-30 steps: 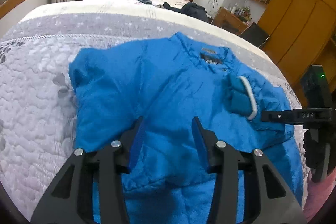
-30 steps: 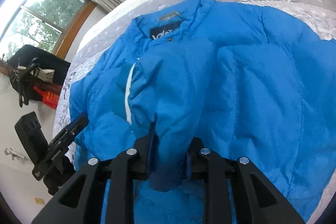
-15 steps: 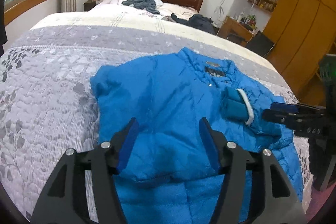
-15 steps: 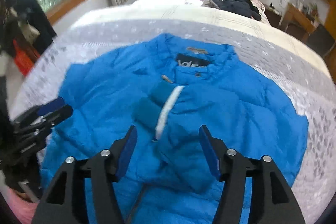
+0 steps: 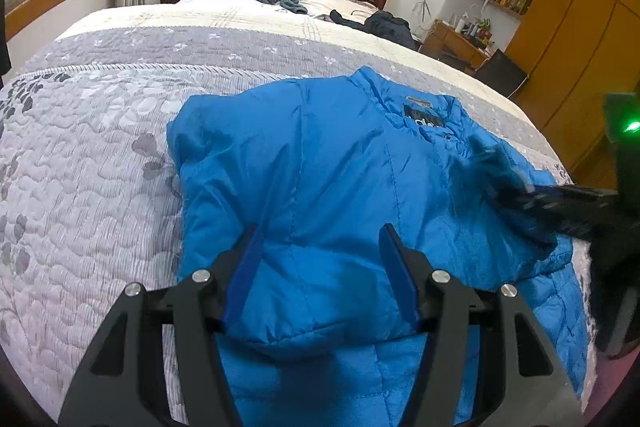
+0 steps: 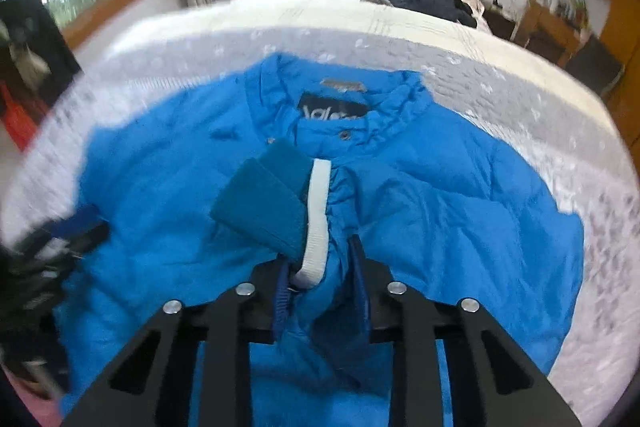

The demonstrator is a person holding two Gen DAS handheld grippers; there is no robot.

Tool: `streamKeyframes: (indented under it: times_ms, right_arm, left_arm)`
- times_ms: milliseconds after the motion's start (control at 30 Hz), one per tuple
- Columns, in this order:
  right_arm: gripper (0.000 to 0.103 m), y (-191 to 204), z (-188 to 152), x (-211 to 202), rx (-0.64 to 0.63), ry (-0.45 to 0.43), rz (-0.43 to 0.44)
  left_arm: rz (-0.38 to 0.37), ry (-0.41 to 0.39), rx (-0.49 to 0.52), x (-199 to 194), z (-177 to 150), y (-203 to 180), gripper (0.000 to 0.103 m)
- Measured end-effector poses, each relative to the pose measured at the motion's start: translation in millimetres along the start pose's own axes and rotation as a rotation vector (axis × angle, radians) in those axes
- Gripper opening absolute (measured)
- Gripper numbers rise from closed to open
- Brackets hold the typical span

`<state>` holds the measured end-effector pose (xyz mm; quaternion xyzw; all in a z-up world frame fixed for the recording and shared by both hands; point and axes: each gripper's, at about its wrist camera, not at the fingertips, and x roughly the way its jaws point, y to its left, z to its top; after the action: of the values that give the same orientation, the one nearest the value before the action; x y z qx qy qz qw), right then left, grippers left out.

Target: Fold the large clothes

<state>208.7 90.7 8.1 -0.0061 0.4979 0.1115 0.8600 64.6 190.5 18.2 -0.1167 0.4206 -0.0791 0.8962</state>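
Holding only a thin pinch of the sleeve (image 6: 340, 195), just behind its white band, the right gripper (image 6: 320, 291) could lose it — the padded nylon looks slippery, and a fast pull across the chest would probably draw it out of the jaws. The sleeve may also land crooked, because the teal cuff (image 6: 264, 203) is already turned to one side. A second risk is that the whole jacket (image 5: 320, 167) slides on the quilted bedspread (image 5: 88, 163), since nothing presses it down.

The jacket lies flat on the bed, collar far from the cameras, hem toward the person. The right gripper is nearly closed on the sleeve fabric and sits low over the middle of the chest, fingers pointing to the collar. The left gripper (image 5: 320, 271) hovers above the lower left part of the jacket with its jaws wide apart and nothing between them — it does not appear to touch the cloth.
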Motion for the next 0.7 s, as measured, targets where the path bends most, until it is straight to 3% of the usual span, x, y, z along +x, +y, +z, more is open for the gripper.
streamKeyframes:
  times_ms: [100, 233, 467, 633, 700]
  right_arm:
    - [0.027, -30, -6, -25, 0.084, -0.037, 0.084]
    - [0.027, -78, -20, -49, 0.192, -0.056, 0.127]
    - [0.031, -155, -57, -57, 0.343, -0.026, -0.021]
    - [0.031, -151, -50, -78, 0.298, -0.123, 0.011]
    - [0.031, -140, -42, -74, 0.255, -0.123, 0.026]
  left_arm:
    - [0.002, 0.0, -0.001, 1, 0, 0, 0.06]
    - [-0.003, -0.002, -0.008, 0, 0, 1, 0.06]
    - [0.011, -0.003, -0.008, -5, 1, -2, 0.06]
    - [0.001, -0.065, 0.021, -31, 7, -16, 0.06]
    - [-0.018, -0.061, 0.035, -33, 6, -23, 0.06]
